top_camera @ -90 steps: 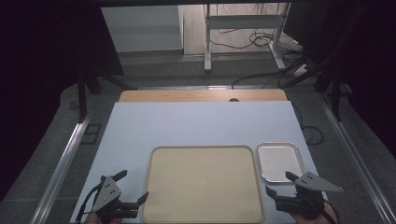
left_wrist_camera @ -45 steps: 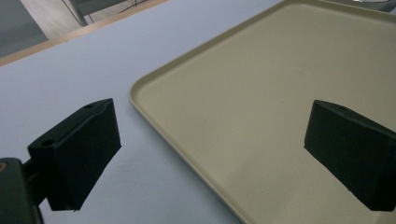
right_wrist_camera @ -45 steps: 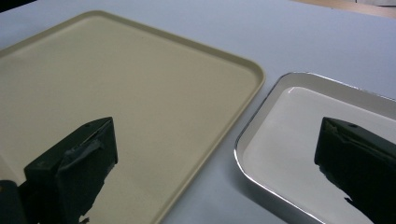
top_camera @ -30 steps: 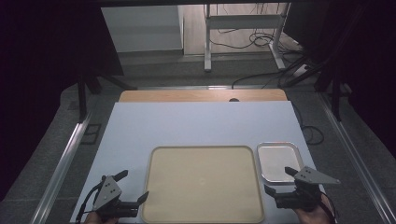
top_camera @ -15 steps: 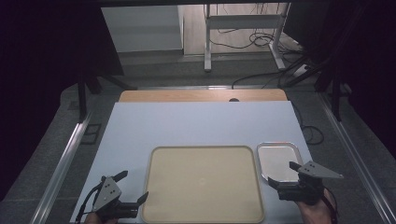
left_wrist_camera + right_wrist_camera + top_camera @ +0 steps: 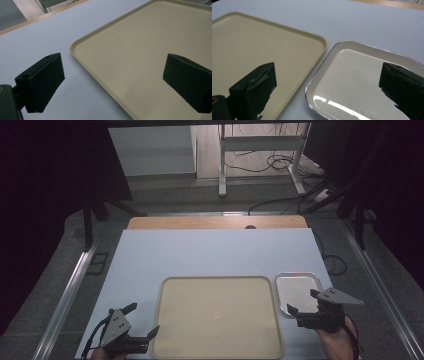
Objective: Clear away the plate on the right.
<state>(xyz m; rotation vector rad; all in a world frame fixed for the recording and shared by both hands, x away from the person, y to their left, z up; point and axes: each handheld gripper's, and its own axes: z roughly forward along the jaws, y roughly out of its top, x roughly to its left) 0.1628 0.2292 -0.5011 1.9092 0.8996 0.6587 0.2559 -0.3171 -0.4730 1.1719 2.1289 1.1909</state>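
A large beige tray (image 6: pixel 218 316) lies empty on the pale blue table near the front edge. To its right sits a small shiny metal tray (image 6: pixel 298 288), also empty. My left gripper (image 6: pixel 141 322) is at the beige tray's front left corner, open, with nothing between its jaws. In the left gripper view the beige tray's rim (image 6: pixel 82 63) runs between the two jaws. My right gripper (image 6: pixel 303 301) hovers over the metal tray's front edge, open and empty. The right gripper view has the metal tray (image 6: pixel 359 82) and the beige tray (image 6: pixel 262 45) side by side under the jaws.
The pale blue table top (image 6: pixel 215 252) stretches bare behind the trays, with a wooden strip (image 6: pixel 217 222) along its far edge. Metal rails (image 6: pixel 67 295) run along both sides of the table. Desk legs and cables (image 6: pixel 260 165) stand on the floor beyond.
My right gripper has shifted slightly forward and left, up to the metal tray's front edge. The left gripper has stayed where it was. Both trays are unmoved.
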